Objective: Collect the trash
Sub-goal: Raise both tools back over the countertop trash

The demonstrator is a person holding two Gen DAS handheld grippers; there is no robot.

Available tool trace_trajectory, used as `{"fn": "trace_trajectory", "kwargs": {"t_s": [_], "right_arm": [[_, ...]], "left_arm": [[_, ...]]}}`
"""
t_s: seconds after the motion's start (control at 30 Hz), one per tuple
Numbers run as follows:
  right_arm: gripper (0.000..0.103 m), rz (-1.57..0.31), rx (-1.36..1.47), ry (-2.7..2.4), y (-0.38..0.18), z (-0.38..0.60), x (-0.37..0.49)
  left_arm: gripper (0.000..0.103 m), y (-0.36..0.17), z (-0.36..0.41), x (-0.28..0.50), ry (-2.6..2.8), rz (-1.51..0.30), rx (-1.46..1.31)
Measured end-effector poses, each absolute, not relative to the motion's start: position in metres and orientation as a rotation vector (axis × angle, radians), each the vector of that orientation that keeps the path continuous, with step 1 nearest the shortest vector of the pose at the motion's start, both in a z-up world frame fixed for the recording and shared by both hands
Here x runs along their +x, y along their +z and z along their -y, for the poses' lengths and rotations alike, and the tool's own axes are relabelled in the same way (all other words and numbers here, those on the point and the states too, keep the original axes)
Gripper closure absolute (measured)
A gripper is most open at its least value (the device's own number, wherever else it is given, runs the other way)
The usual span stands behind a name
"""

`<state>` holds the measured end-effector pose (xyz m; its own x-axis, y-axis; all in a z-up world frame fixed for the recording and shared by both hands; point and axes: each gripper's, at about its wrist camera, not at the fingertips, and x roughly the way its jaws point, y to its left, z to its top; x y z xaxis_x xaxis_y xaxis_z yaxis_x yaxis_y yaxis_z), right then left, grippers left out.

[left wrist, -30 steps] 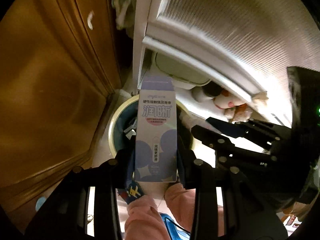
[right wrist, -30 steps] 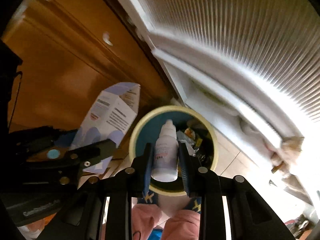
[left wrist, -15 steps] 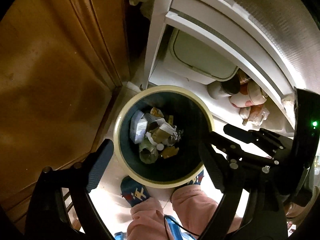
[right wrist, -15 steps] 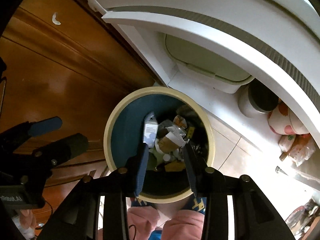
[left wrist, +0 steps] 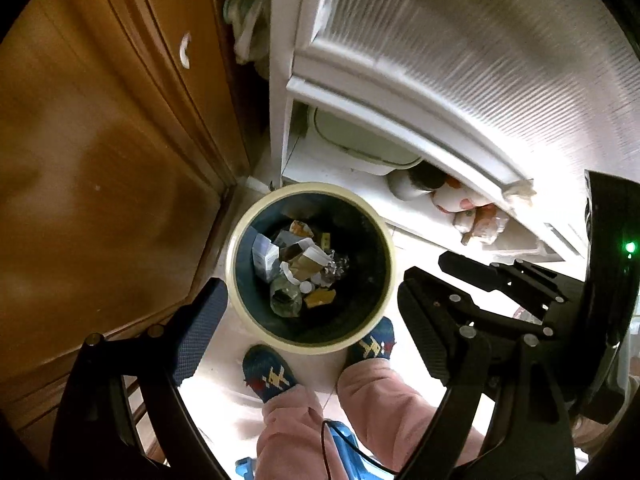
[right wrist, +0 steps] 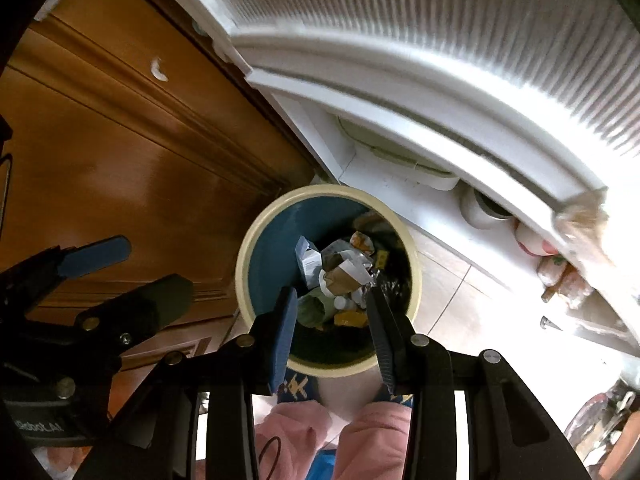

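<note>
At the far left of both views stands a brown varnished wooden cabinet door [left wrist: 100, 168], well outside the left jaw. The left gripper [left wrist: 312, 312] hangs above the floor with its jaws spread wide and nothing between them; they have just been opening. Straight ahead, framed between those jaws, sits the round dark-blue waste bin with a cream rim [left wrist: 240, 240]. The collected trash lies at its bottom: a pale lilac-and-white cardboard carton [left wrist: 264, 258] on the left-jaw side, crumpled brown-and-white paper scraps [left wrist: 306, 260] in the middle, a small white plastic dropper bottle [right wrist: 344, 302] lower down.

The right gripper [right wrist: 332, 320] hovers over the same bin, jaws part open and empty, also just released, the heap showing between its pads.

All of this looks light. The carton is stiff but would crush, so flat faces suit a pinch; the bottle is smooth and may slip, best taken across its body.

Beyond the right jaw run a white ribbed cabinet panel [left wrist: 460, 60] and a person's pink trouser legs [left wrist: 384, 408].
</note>
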<state>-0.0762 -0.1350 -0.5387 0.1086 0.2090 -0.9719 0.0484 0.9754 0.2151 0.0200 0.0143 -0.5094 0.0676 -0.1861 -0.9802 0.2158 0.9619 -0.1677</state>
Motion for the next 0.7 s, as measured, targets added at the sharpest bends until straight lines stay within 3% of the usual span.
{"fn": "trace_trajectory", "kwargs": {"t_s": [0.7], "right_arm": [[0.066,-1.406,0.151,0.215,-0.302,0.141,-0.107]], "left_arm": [[0.018,-0.294,0.011,-0.015,-0.391,-1.404,0.074]]}}
